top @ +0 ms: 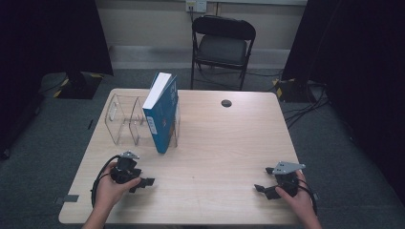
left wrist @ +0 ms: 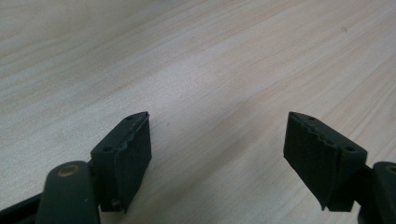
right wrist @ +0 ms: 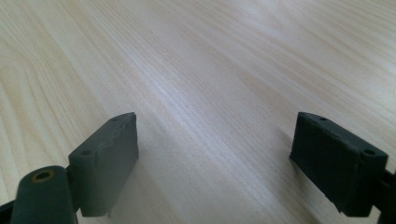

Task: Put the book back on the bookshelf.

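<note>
Both tools released, left tool (top: pixel 143 183) and right tool (top: pixel 262 179) resting near the blue book (top: pixel 161 112) standing in clear rack (top: pixel 125 125); book looks stiff, heavyish, grab the spine

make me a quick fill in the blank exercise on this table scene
1. The blue book stands upright in a clear acrylic ____.
2. Behind the table stands a black folding ____.
3. The left gripper has its jaws ____, with nothing between them.
4. The right gripper faces bare ____ tabletop.

Missing words: rack; chair; open; wooden
</note>
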The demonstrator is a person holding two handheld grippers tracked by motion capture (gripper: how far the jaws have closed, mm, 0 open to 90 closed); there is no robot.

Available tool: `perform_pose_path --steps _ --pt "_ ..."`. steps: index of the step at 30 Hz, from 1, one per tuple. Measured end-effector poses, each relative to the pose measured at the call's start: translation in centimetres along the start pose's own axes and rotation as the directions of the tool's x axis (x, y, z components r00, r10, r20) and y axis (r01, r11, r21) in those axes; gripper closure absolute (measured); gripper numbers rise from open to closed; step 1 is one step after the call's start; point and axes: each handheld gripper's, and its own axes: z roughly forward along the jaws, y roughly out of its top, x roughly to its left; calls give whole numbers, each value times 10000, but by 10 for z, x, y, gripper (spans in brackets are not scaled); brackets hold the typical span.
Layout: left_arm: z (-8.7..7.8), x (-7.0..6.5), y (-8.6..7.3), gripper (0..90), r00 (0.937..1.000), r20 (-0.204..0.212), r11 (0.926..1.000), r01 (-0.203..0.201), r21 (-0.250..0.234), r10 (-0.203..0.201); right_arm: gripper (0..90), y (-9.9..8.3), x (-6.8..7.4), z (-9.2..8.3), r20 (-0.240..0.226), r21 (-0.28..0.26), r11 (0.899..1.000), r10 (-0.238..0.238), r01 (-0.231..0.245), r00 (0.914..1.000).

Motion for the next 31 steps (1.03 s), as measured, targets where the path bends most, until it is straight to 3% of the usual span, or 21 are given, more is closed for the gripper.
perform_pose_path --steps 5,7,8,11,14,17,21,23,31 --pt "4 -2 -4 175 9947 -286 9948 -994 -234 987 139 0 0 0 0 0 10000 -1 1 10000" --pt "8 -5 -7 147 9849 -607 9851 -1653 -477 1623 138 0 0 0 1 1 10000 1 -1 10000" --pt "9 -6 -9 143 9752 -740 9760 -2124 -480 2086 139 0 0 0 -10 4 10000 5 -5 10000" --pt "13 -8 -14 78 9639 -769 9636 -2599 -621 2551 139 0 0 0 -10 3 10000 4 -4 10000" --pt "15 -9 -17 48 9620 -769 9596 -2682 -855 2620 138 0 0 0 1 1 10000 2 -2 10000" --pt "17 -9 -19 15 9527 -824 9491 -2998 -960 2926 139 0 0 0 0 3 10000 1 -1 10000" --pt "18 -8 -23 0 9534 -803 9449 -2994 -1323 2908 138 0 0 0 -1 2 10000 0 0 10000" --pt "18 -7 -24 0 9488 -838 9403 -3136 -1321 3047 139 0 0 0 -1 2 10000 -1 1 10000" --pt "18 -7 -24 0 9494 -855 9400 -3116 -1391 3021 138 0 0 0 -36 -4 10000 24 -24 10000"
